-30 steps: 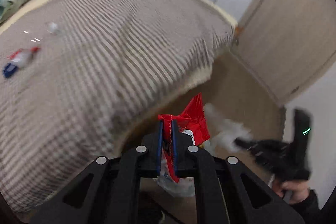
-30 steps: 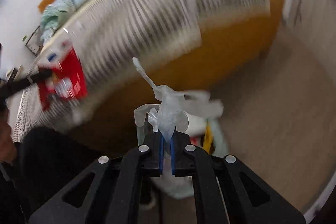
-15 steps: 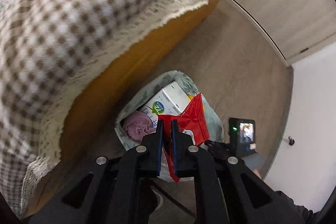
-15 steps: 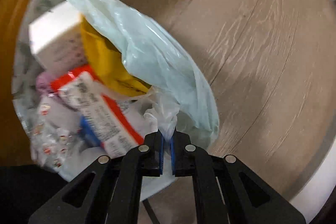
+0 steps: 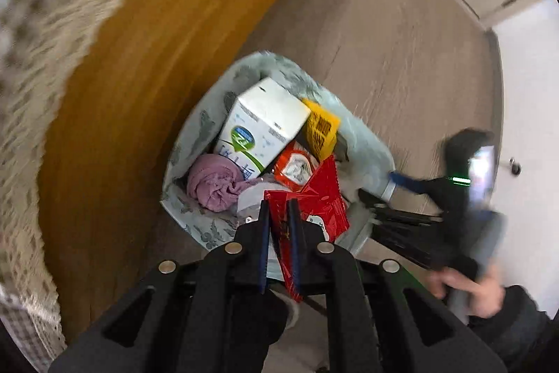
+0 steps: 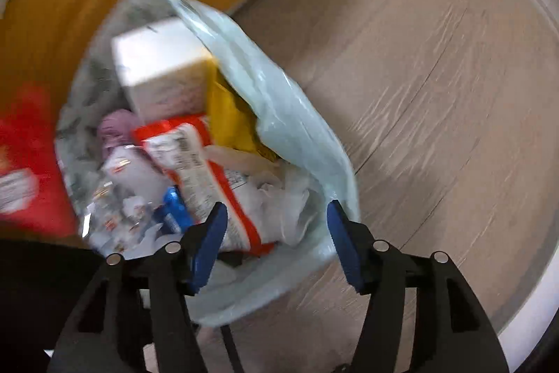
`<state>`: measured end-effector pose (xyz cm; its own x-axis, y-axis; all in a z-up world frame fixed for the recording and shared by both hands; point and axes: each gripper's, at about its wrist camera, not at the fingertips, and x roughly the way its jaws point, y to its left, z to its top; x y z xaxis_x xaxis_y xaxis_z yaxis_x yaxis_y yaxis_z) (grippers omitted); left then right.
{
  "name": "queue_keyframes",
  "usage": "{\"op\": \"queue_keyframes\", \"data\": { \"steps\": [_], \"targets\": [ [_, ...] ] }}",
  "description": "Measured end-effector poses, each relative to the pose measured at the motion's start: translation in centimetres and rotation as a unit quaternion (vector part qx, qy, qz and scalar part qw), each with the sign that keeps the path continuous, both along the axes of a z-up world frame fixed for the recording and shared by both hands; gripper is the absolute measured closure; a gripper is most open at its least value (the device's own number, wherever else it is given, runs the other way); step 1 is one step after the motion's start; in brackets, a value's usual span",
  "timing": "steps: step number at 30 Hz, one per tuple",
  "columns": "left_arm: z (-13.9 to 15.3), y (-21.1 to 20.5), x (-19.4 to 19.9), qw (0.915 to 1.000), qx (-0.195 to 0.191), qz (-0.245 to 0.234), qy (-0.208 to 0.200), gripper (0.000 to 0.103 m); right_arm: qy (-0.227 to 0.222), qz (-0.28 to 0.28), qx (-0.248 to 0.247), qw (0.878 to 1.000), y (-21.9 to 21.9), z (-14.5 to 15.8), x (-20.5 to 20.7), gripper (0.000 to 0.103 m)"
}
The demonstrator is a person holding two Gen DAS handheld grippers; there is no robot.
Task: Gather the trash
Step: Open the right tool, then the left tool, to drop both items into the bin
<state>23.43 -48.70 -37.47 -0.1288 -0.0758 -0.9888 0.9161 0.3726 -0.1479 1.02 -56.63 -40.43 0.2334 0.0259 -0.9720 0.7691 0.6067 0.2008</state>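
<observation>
My left gripper (image 5: 278, 203) is shut on a red snack wrapper (image 5: 323, 198) and holds it just above the open trash bag (image 5: 195, 135). The pale green bag lines a bin on the floor and holds a white carton (image 5: 262, 124), a purple cloth (image 5: 213, 180), a yellow packet (image 5: 319, 124) and a red-white packet (image 5: 295, 165). My right gripper (image 6: 276, 215) is open over the bag's near rim (image 6: 297, 128). A crumpled clear plastic piece (image 6: 279, 198) lies in the bag between its jaws. The red wrapper shows blurred at the left (image 6: 28, 170).
The bed's orange wooden side (image 5: 139, 58) stands right beside the bin, with the lace-edged checked cover (image 5: 52, 23) hanging above it. Wood-look floor (image 6: 436, 93) spreads to the right. A white wall and door (image 5: 524, 93) are at the far right.
My right gripper has opened and let go of the clear plastic, which now lies in the bag. My left gripper has come closer over the bag, still holding the red wrapper.
</observation>
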Motion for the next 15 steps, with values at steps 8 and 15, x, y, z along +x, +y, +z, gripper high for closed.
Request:
{"op": "queue_keyframes", "data": {
  "steps": [8, 15],
  "targets": [
    [-6.1, -3.5, -2.9, 0.9974, 0.049, -0.037, 0.037, 0.094, -0.094, -0.048, -0.019, 0.994, -2.2, 6.5, -4.5, 0.041],
    [-8.7, -6.0, -2.2, 0.9976, 0.035, 0.015, 0.058, 0.054, -0.090, -0.042, -0.033, 0.994, -1.3, 7.8, -3.5, 0.041]
  ]
}}
